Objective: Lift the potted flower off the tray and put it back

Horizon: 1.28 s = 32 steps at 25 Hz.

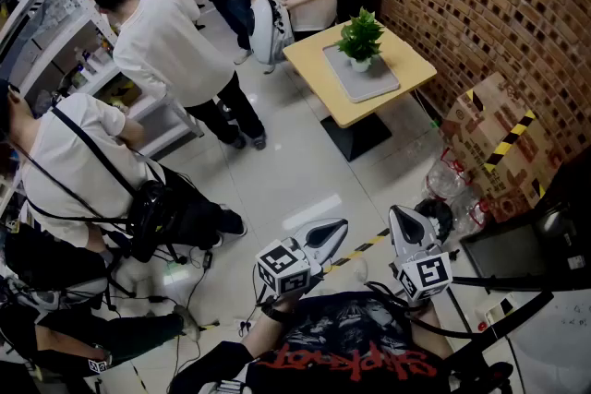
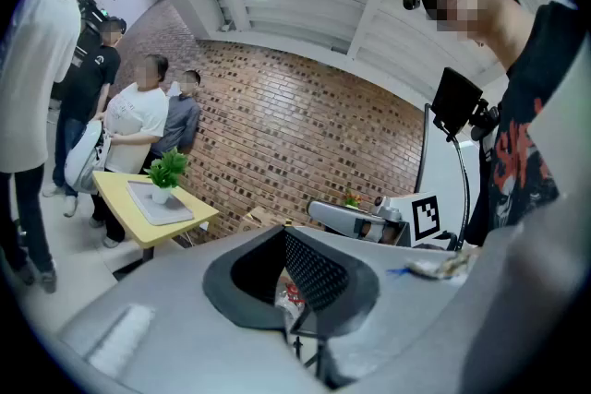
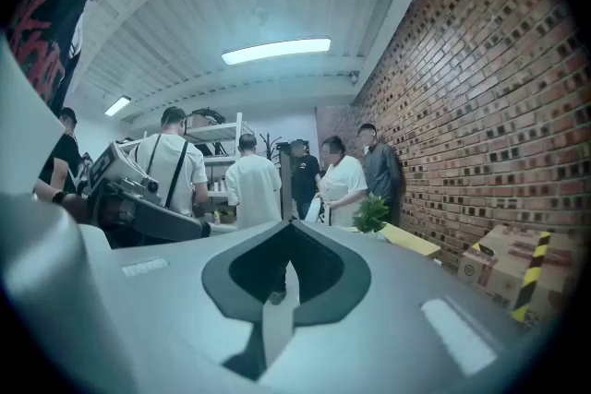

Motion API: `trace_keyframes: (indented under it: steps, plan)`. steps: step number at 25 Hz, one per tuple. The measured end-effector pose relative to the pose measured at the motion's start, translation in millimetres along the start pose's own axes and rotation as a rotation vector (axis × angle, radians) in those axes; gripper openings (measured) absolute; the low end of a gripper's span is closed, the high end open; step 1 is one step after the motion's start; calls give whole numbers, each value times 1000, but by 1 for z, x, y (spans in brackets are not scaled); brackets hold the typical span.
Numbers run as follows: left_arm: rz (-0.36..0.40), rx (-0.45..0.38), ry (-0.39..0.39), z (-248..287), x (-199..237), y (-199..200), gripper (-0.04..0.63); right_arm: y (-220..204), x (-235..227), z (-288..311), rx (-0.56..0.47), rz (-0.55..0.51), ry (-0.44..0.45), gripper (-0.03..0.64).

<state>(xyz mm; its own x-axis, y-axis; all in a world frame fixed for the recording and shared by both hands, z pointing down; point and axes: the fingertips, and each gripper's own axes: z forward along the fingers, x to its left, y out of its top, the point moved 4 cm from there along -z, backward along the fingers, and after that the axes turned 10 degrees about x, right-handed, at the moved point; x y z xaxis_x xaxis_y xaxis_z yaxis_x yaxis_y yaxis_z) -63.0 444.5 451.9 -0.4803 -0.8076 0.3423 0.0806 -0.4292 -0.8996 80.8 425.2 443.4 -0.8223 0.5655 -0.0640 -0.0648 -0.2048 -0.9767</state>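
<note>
Person wearing black T-shirt [image 1: 343, 332], red lettering [image 1: 346, 362] running across chest. Above T-shirt: left tool [image 1: 338, 225] and right tool [image 1: 398, 213] showing pale grey shells, each carrying white cube with black square markers: left cube [image 1: 284, 268], right cube [image 1: 425, 276].

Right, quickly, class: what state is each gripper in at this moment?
Left gripper: closed, holding nothing.
Right gripper: closed, holding nothing.
</note>
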Motion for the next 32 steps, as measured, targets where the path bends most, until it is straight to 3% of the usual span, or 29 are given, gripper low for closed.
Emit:
trace_keyframes:
  steps: [3,6,9,14,18,22,26,30,32]
  plan:
    - [0,-33,9,29,20,30,3,3,-38,32,34,0,16,2]
    - [56,-113,-39,53,29,54,3,3,-74,58,32,18,-1,2]
    - [63,-137,-13,70,64,65,2,2,-102,91,22,20,1,2]
    - [28,-155,26,96,160,83,2,2,-141,169,49,-15,3,2]
    - [11,-143,-16,125,248,108,2,17,-175,253,48,-21,7,2]
    - [-20,-138,-69,139,320,157,2,47,-202,337,77,-27,-15,2]
    - [13,-148,-74,147,398,190,2,62,-234,416,94,-27,-91,3]
    - [-39,-118,-62,153,445,209,2,35,-274,471,140,16,-196,87]
    - [-65,-104,-51,163,462,212,2,9,-301,499,180,56,-210,201]
